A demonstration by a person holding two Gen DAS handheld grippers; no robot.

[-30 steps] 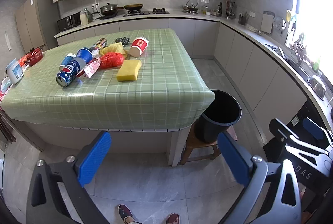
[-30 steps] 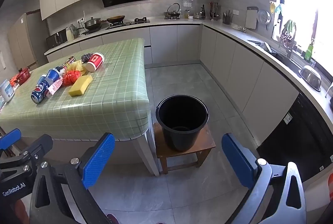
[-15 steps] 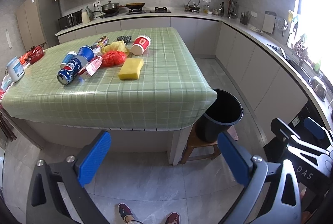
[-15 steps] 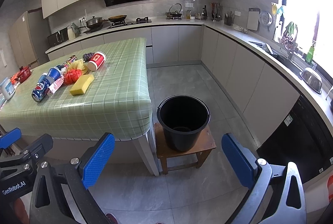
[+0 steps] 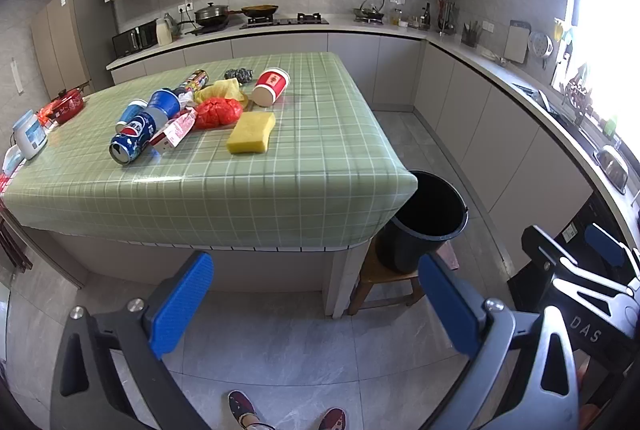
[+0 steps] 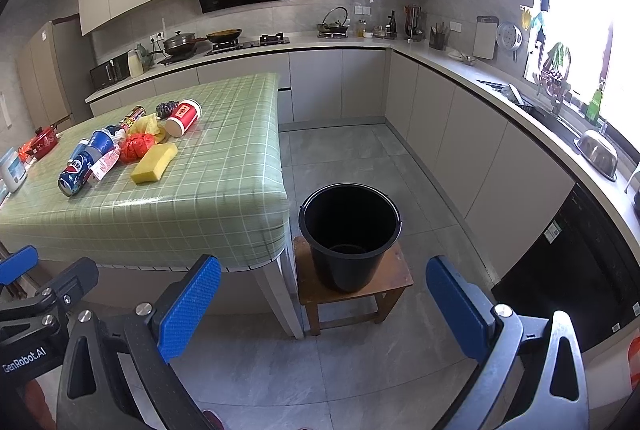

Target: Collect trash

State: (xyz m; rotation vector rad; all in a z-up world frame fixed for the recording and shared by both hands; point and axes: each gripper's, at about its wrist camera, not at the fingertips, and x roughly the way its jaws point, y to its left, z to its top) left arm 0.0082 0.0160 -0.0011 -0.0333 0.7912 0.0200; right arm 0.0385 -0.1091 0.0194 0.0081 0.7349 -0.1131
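Green checked cloth covers the worktop (image 5: pixel 304 170), and all the trash sits in a heap toward its far left part, well away from both claws. Both are empty: the left claw (image 5: pixel 316 306) and right claw (image 6: pixel 324 306) are each spread wide, hanging low over the floor in front of the worktop.

Handling guesses: the yellow sponge (image 5: pixel 251 132) lies nearest, off on its own, soft and squashy, so pinching across its short sides should be easy. The blue soda can (image 5: pixel 130 141) lies on its side, probably light, and it looks likely to roll, so I'd clamp across the barrel. The red paper cup (image 5: pixel 272 86) is tipped over too and would crush if squeezed hard. The red crumpled bag (image 5: pixel 218 112) and the yellow wrapper (image 5: pixel 224 90) behind it look floppy and slippery; grab a bunched part.

The black bucket (image 6: pixel 350 230) stands on a small wooden stool (image 6: pixel 396 280) just beside the worktop's corner. As far as the right view shows, nothing's in it yet.
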